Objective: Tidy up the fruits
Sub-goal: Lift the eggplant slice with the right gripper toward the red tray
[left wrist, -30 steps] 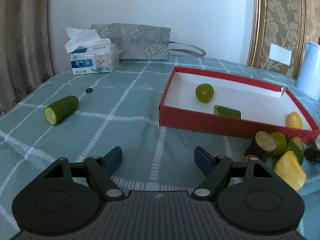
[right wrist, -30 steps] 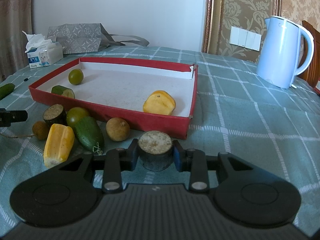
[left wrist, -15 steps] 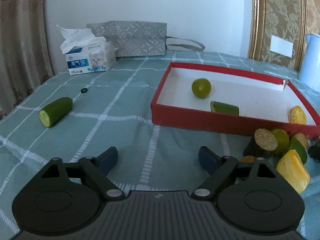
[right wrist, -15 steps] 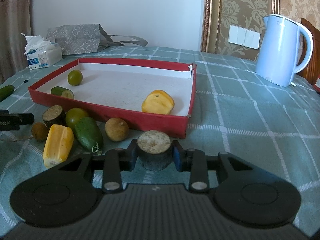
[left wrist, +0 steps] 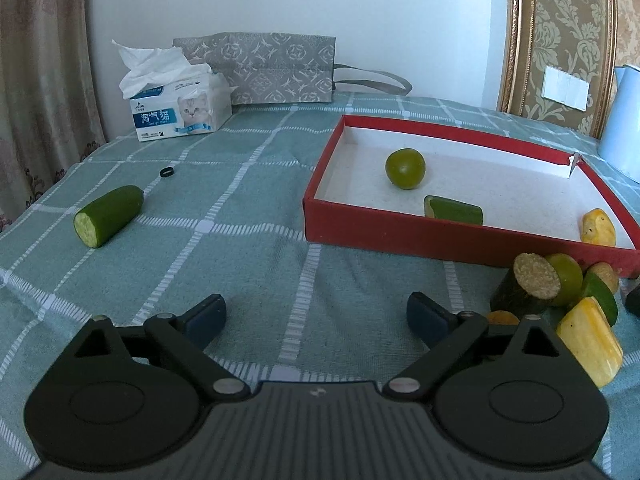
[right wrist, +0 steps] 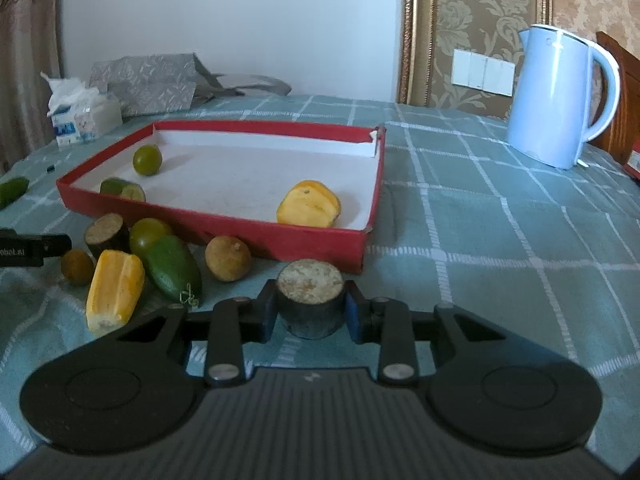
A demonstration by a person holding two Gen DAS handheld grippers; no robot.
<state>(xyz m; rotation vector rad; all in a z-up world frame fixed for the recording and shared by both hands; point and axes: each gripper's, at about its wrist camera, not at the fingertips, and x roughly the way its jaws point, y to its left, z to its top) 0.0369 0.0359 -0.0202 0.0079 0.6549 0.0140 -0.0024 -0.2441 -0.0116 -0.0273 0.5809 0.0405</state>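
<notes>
Teal checked cloth covers the worktop (right wrist: 500, 220); white wall behind, tissue box (left wrist: 180, 110) and grey bag (left wrist: 276, 68) at the far edge, pale blue kettle (right wrist: 560, 96) off to the right.

Red tray (right wrist: 360, 240) sits mid-worktop, evidently the collecting point. Inside it: a green lime (left wrist: 405, 168), a cut green piece (left wrist: 454, 210), a yellow fruit piece (right wrist: 310, 210).

Right hand-held gripper (right wrist: 310, 308): fingers clamped on both sides of a dark stub with a pale cut face (right wrist: 310, 284), cut face up. It is held just in front of the tray's near right corner. Judgement: upright hold keeps the round sides against the pads, and it goes over the rim next.

Left hand-held gripper (left wrist: 316, 312): fingers wide apart, nothing between them, low over bare cloth. Probably free to fetch the cucumber half (left wrist: 108, 216), which lies alone, well apart from the tray on its left.

Unsorted heap just outside the tray's near wall: second dark stub (right wrist: 106, 232), green round fruit (right wrist: 148, 234), avocado-like green fruit (right wrist: 174, 270), yellow wedge (right wrist: 114, 290), brown round fruit (right wrist: 228, 258), small brown fruit (right wrist: 76, 266). Small black ring (left wrist: 167, 172) lies on the cloth, not fruit.
</notes>
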